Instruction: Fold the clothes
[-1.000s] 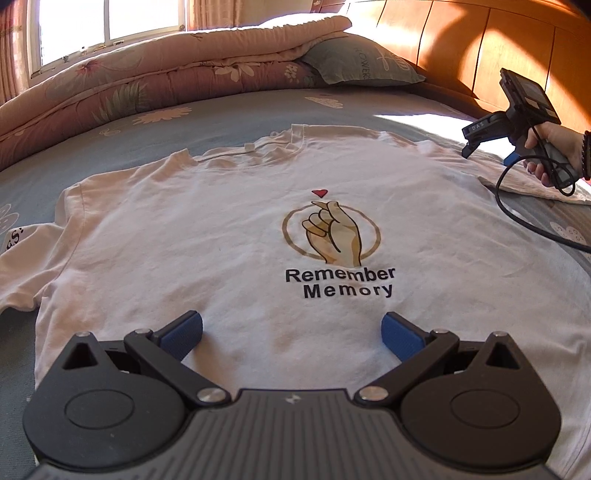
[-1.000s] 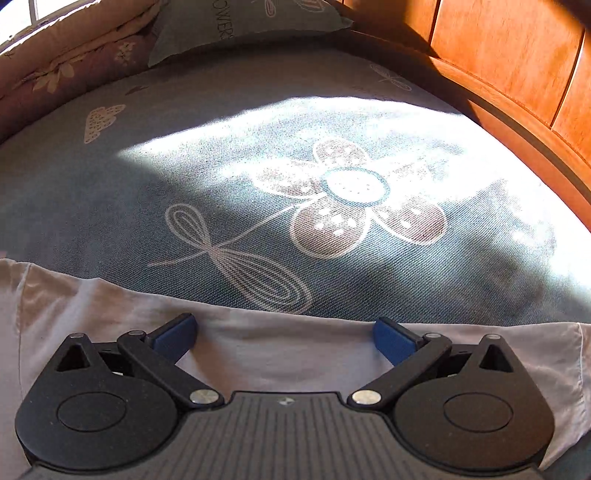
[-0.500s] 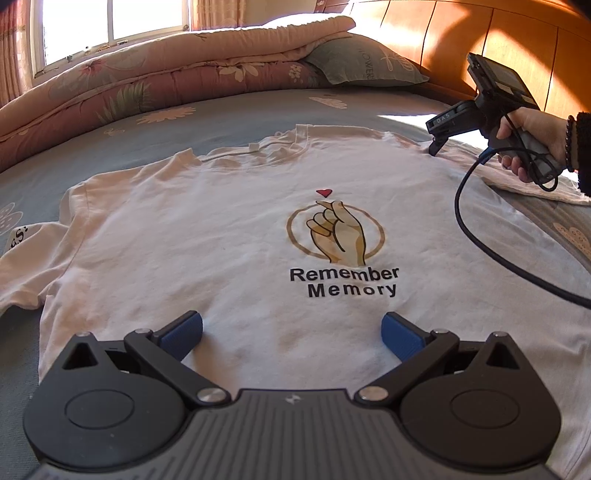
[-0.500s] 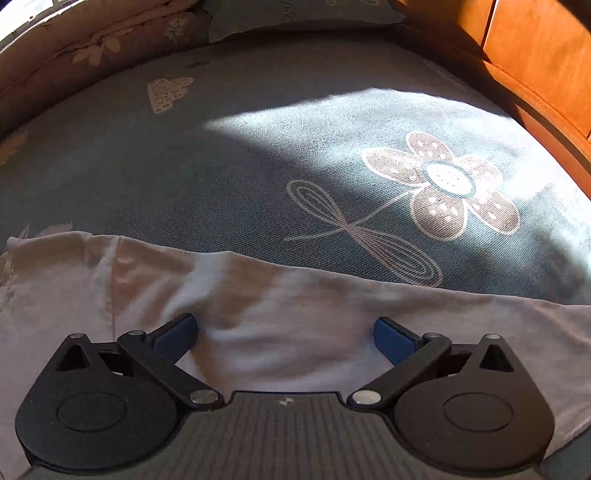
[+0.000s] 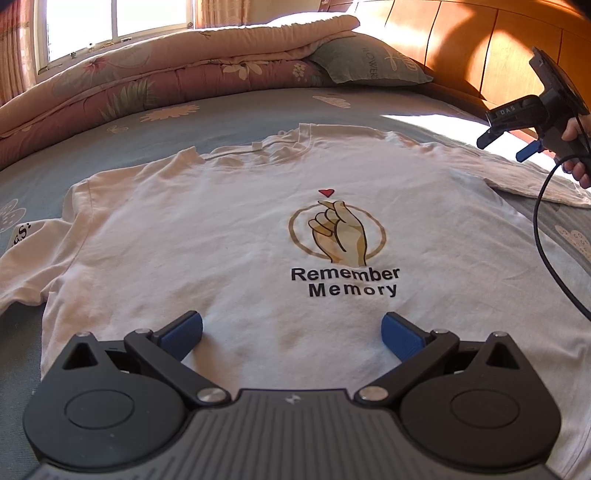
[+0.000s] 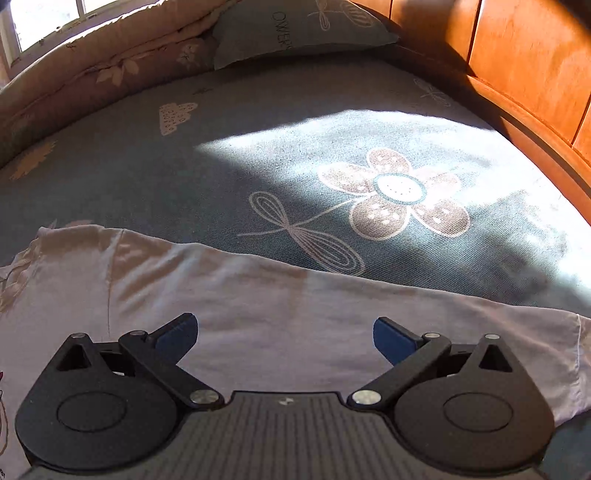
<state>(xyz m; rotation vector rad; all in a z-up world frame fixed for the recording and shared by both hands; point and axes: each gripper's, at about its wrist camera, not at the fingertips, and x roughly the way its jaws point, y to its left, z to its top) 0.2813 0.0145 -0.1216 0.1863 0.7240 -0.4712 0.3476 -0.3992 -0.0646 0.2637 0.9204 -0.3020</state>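
A white T-shirt [image 5: 221, 236] with a hand print and the words "Remember Memory" lies flat, face up, on the bed. My left gripper [image 5: 291, 328] is open and empty, over the shirt's lower middle. My right gripper [image 6: 282, 334] is open and empty, over the shirt's right sleeve [image 6: 295, 306]. In the left wrist view the right gripper [image 5: 506, 146] shows at the far right, held in a hand above that sleeve [image 5: 517, 181], with a black cable hanging from it.
The bed has a grey-blue flowered sheet [image 6: 258, 155]. A folded pink quilt [image 5: 166, 81] and a grey pillow [image 5: 369, 62] lie at the back. A wooden headboard [image 6: 517, 55] runs along the right. A window [image 5: 110, 26] is at the back left.
The right gripper swung left over the sleeve, then back right and a little higher. The left gripper has hardly moved. The shirt lies as before.
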